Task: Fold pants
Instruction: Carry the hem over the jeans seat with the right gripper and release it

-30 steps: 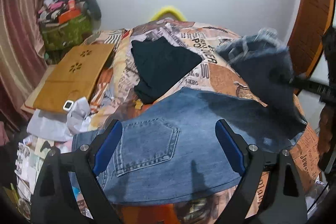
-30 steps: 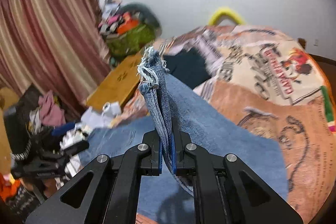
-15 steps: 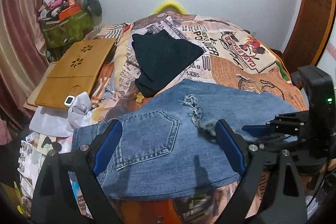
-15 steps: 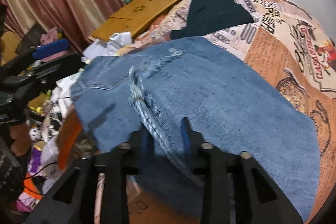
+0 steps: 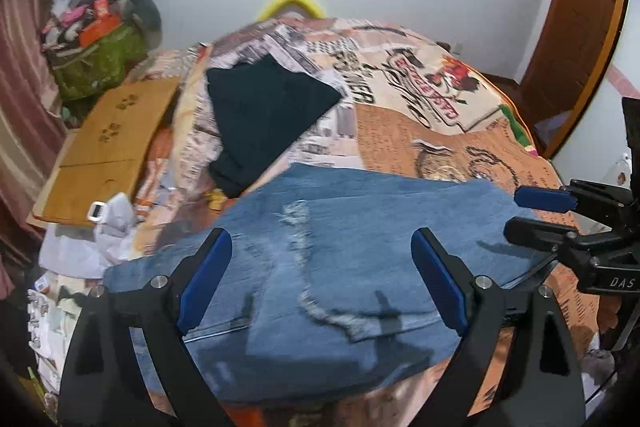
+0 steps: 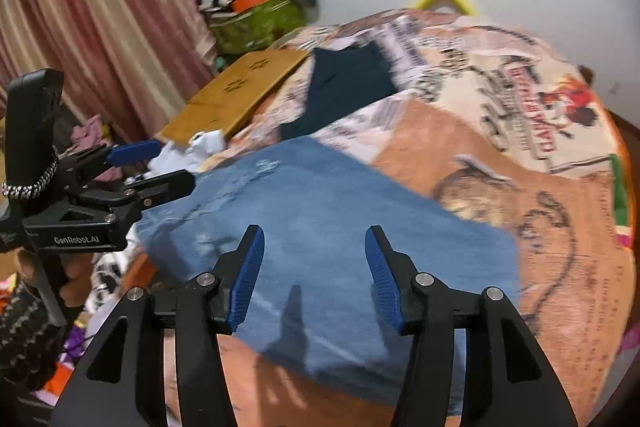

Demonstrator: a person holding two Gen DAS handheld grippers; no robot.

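Right hand-held gripper (image 6: 314, 277): jaws just opened partway, nothing between the blue pads, hanging over the near edge of the jeans (image 6: 320, 227). Left hand-held gripper (image 5: 320, 283): jaws spread wide, empty, above the same denim. Jeans folded over, frayed hem across the top layer, flat on the patterned bed cover (image 5: 440, 131). Beyond: dark folded garment (image 5: 268, 111); wooden board (image 5: 108, 147) at the bed's left side.

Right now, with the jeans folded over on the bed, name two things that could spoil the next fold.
1. The jeans overhang the bed's near edge, so a tug could drag them off.
2. The frayed hem lies uneven across the top layer; folding again may lock in a crooked edge.
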